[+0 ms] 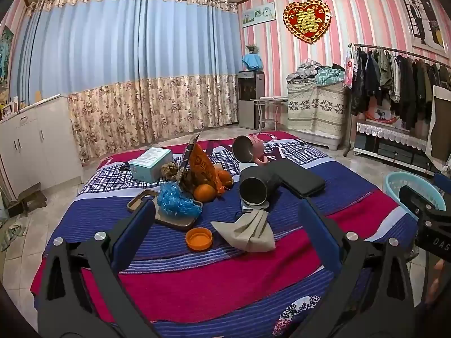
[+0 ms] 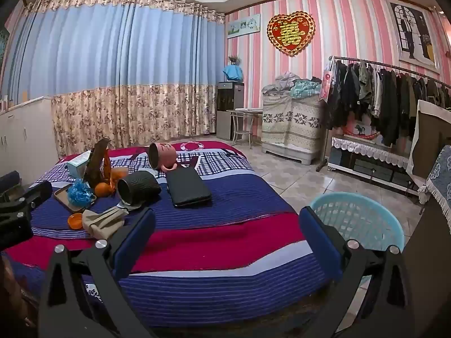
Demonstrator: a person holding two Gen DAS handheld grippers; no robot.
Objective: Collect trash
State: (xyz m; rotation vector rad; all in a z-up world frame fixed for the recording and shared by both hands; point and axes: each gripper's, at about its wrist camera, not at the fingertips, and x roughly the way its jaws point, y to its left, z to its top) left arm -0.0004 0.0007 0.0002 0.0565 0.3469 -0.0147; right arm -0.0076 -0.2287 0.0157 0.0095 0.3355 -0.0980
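Clutter lies on a bed (image 1: 197,276) with a striped blue and crimson cover. A crumpled blue wrapper (image 1: 176,200) rests on a wooden tray (image 1: 169,217). Beside it stand an orange snack bag (image 1: 201,166), a brown paper ball (image 1: 170,169) and oranges (image 1: 203,192). An orange lid (image 1: 198,238) and a beige cloth (image 1: 249,229) lie nearer. My left gripper (image 1: 225,225) hovers open above the bed's near end, empty. My right gripper (image 2: 225,231) is open too, over the bed's right edge (image 2: 282,242). A light blue basket (image 2: 358,222) stands on the floor to its right.
A black cup (image 1: 255,190) and a pink cup (image 1: 249,149) lie tipped on the bed, with a black case (image 1: 300,181) and a teal box (image 1: 152,163). White cabinets (image 1: 31,143) stand left. A clothes rack (image 2: 389,98) and low shelf line the right wall.
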